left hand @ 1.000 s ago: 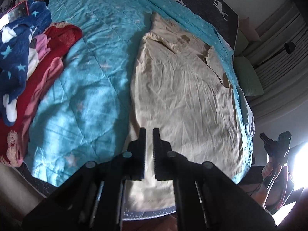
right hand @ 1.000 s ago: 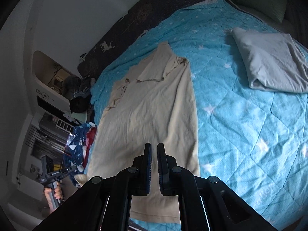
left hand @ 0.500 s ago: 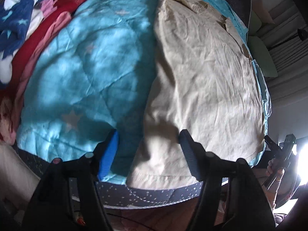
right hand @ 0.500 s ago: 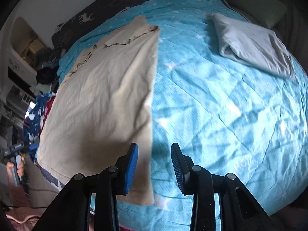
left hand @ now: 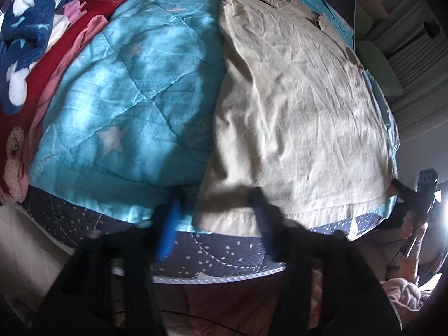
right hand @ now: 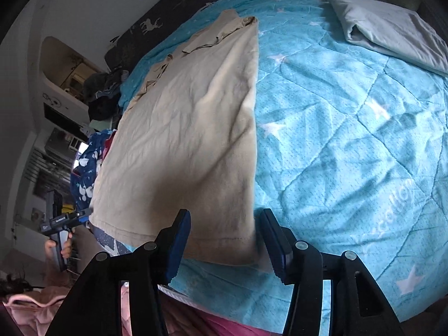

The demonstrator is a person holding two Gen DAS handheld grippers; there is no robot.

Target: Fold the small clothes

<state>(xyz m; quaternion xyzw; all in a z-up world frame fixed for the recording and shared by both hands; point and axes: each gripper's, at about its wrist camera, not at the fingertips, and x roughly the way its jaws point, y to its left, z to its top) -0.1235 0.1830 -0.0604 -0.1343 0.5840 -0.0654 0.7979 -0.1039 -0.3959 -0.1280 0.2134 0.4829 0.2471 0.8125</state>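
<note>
Beige garment [left hand: 296, 106] lies spread flat on the bed, on the turquoise star-print quilt [left hand: 131, 89], hem toward me at the near edge, collar end toward the dark deer-print headboard [right hand: 148, 25]. Fabric creased but laid out full length.

My left gripper [left hand: 217, 224]: fingers wide apart, straddling the near left corner of the hem. Blue pad [left hand: 169, 229] sits off the cloth over the quilt edge; the other finger [left hand: 261, 218] lies over the hem. This view is motion-blurred, so I cannot say whether either finger touches the cloth.

My right gripper [right hand: 226, 240]: fingers also wide apart, bracketing the near right corner of the garment [right hand: 190, 128]. Left blue pad [right hand: 179, 240] over the hem, right pad [right hand: 275, 240] just beside the garment's side edge, over the quilt [right hand: 350, 140]. Nothing clamped on either side.

From the right wrist view, the left gripper [right hand: 64, 219] shows small at the garment's far hem corner, held in the hand. From the left wrist view, the right gripper [left hand: 420, 193] shows at the opposite corner.

Other items: a heap of red, pink and navy star-print clothes [left hand: 33, 44] on the bed well to the garment's left; a folded pale grey cloth [right hand: 392, 30] on the quilt, well to the right and toward the headboard.
</note>
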